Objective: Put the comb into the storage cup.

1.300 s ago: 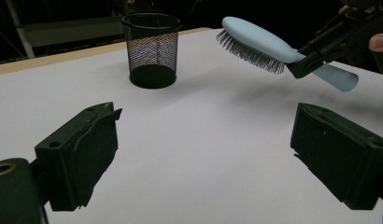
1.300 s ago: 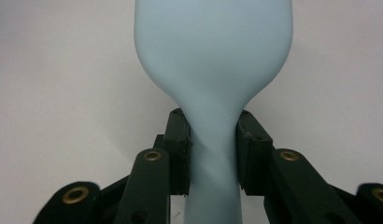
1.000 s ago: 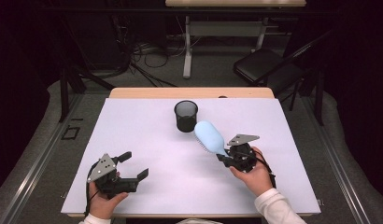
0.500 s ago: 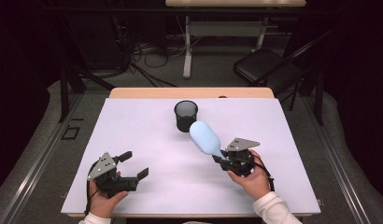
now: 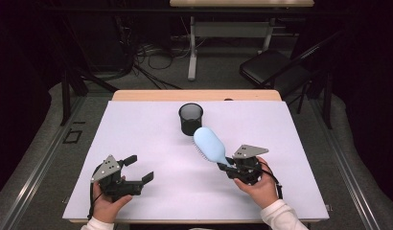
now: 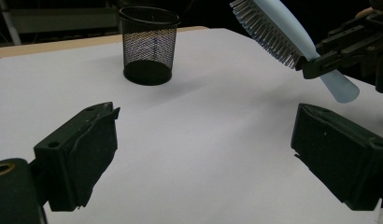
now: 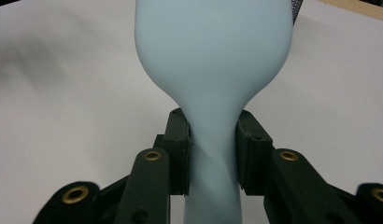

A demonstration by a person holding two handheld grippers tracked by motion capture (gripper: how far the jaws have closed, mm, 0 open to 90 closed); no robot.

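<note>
Since a second ago the brush point(image 5: 211, 144) has swung toward the cup point(image 5: 190, 118), its handle clamped in the right claw point(image 5: 226, 167) above the counter point(image 5: 151, 143), bristles hidden in the right gripper view, while the left claw point(image 5: 138, 168) gapes empty.

Sleeves: we wear white cuffs point(image 5: 281, 213).
Grippers: ours are black, left gripper point(image 5: 137, 168), right gripper point(image 5: 222, 166).
Plates: grey, three-cornered.
Rivets: brass.

Left gripper point(image 6: 203, 154) jaws stand wide apart over bare table point(image 6: 203, 116) — mesh cup point(image 6: 149, 44) ahead-left, the other gripper's hairbrush point(image 6: 283, 39) ahead-right.
</note>
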